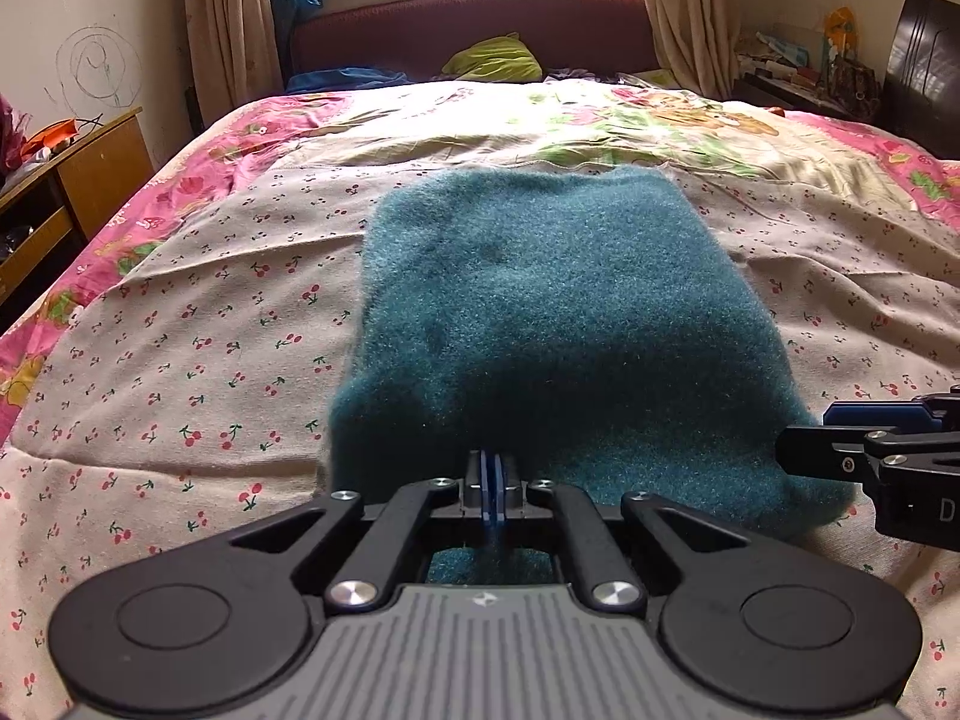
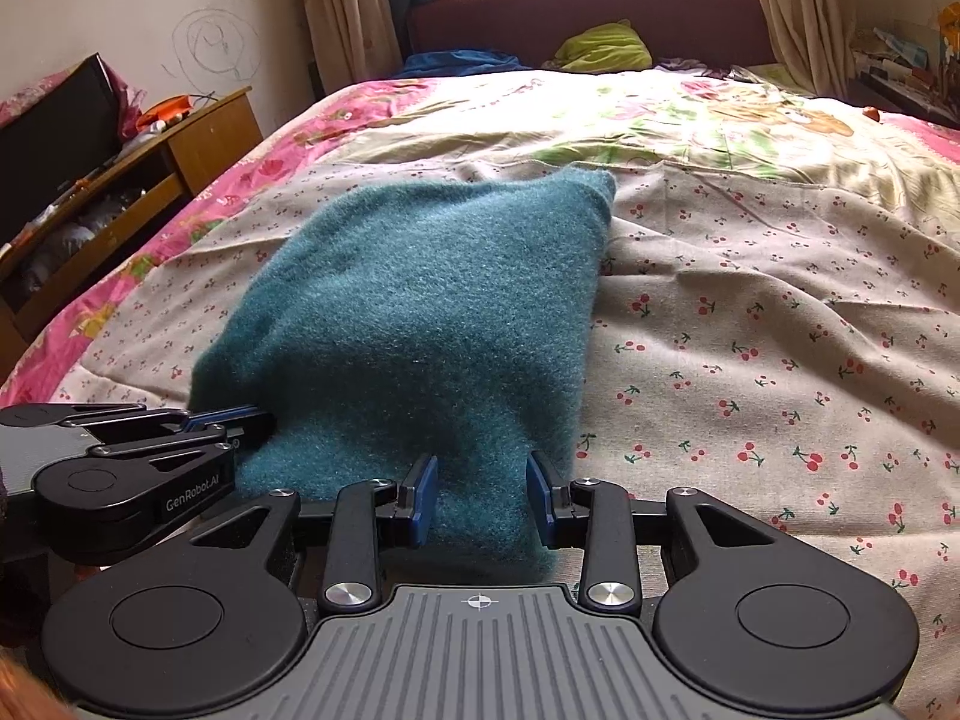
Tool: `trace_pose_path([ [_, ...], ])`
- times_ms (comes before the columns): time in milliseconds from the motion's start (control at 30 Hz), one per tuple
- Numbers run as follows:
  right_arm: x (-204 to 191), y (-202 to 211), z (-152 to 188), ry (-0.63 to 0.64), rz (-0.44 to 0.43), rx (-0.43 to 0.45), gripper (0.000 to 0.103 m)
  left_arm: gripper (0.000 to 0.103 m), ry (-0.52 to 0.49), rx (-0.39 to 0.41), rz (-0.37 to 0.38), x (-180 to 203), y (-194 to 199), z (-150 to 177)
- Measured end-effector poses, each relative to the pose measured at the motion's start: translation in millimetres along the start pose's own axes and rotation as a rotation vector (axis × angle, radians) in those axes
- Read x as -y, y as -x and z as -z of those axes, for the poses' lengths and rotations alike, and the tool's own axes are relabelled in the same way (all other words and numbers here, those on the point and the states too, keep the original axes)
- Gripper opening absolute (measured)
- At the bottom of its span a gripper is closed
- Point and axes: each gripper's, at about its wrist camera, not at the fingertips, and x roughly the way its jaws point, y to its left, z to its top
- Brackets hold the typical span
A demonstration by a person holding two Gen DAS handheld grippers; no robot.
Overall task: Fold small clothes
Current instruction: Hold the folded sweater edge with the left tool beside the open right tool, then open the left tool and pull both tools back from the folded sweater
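Note:
A fuzzy teal garment (image 1: 540, 312) lies folded on the cherry-print sheet (image 1: 180, 360), with its near edge lifted. My left gripper (image 1: 493, 468) is shut on that near edge, with a strip of cloth pinched between the blue pads. It also shows in the right wrist view (image 2: 240, 420) at the garment's (image 2: 420, 312) left near corner. My right gripper (image 2: 480, 498) is open, its blue pads (image 2: 423, 498) astride the garment's near right edge without pinching it. It shows at the right in the left wrist view (image 1: 798, 450).
The bed's floral quilt (image 1: 600, 114) stretches toward a maroon headboard (image 1: 480, 30) with a green pillow (image 1: 498, 57). A wooden cabinet (image 1: 102, 168) stands at the left, and cluttered shelves (image 1: 810, 72) stand at the right.

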Motion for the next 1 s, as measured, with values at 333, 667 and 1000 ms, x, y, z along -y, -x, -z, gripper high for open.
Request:
trace_pose_path([
  [333, 11, 8, -5, -0.040, 0.008, 0.002, 0.036, 0.021, -0.021, -0.033, 0.001, -3, 1, -2],
  [667, 15, 27, 0, -0.060, 0.016, 0.010, 0.037, 0.023, 0.027, -0.013, 0.078, -5, 38, 6],
  [1000, 1, 48, 41, -0.067, 0.034, -0.033, 0.040, 0.041, -0.006, -0.057, 0.150, 22, 63, 43],
])
